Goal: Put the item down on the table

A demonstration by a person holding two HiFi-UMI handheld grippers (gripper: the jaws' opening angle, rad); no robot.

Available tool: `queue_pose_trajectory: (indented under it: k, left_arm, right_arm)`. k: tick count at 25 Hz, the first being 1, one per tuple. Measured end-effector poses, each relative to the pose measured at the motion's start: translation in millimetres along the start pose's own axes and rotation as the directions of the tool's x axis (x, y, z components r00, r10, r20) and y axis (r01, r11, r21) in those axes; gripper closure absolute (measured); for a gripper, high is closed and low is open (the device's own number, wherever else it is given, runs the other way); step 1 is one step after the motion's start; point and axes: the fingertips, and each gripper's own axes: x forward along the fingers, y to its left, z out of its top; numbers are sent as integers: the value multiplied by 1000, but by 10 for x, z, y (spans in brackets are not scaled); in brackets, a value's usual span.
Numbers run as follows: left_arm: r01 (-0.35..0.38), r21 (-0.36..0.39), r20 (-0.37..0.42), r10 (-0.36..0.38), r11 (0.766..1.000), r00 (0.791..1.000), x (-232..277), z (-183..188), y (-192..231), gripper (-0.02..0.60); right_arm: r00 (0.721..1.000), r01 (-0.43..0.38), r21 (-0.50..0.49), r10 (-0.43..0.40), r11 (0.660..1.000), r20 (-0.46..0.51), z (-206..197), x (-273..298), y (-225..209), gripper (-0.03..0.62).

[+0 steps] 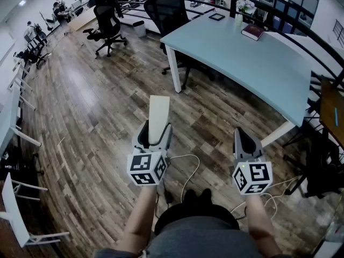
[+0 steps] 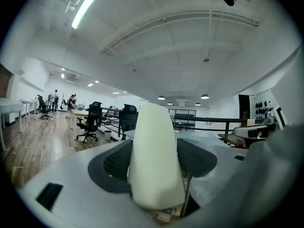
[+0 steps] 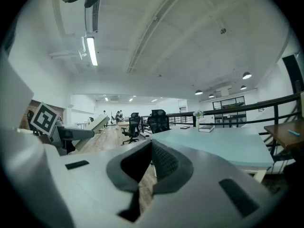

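Observation:
A long cream-white block (image 1: 159, 116) stands up out of my left gripper (image 1: 154, 136), whose jaws are spread wide and shut on its lower end. In the left gripper view the block (image 2: 153, 156) fills the gap between the dark pads (image 2: 115, 163). My right gripper (image 1: 243, 140) hangs level beside it, shut with nothing in it; its jaws meet at the tips (image 3: 151, 152). Both are held over the wooden floor, short of the pale blue table (image 1: 252, 63). The right gripper view shows the left gripper (image 3: 53, 127) and the block (image 3: 96, 123) off to its left.
On the table's far end lie a dark book (image 1: 252, 32), a small frame (image 1: 216, 16) and a vase of flowers (image 1: 244, 7). Black office chairs (image 1: 107, 23) stand beyond it. A black railing (image 1: 301, 34) curves behind. White desks (image 1: 11, 122) line the left; a cable (image 1: 185, 176) trails on the floor.

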Motion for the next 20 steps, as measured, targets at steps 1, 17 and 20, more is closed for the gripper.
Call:
queue_pose_trajectory:
  k: [1,17,20]
  left_arm:
    - [2,1,1,-2,1000,1000,-1,3,11,276]
    - [28,1,8,-28,1000,1000,267,2,183,276]
    - [19,-4,3,-19,1000,1000,447,-32,209,276]
  right_arm:
    - [1000,-1,5,1,1000,3,2,3,15,591]
    - [1000,23,37,-23,999,14,-47,225,7,591]
    - [1000,21,37,-21,999,19,-32,391,-101,591]
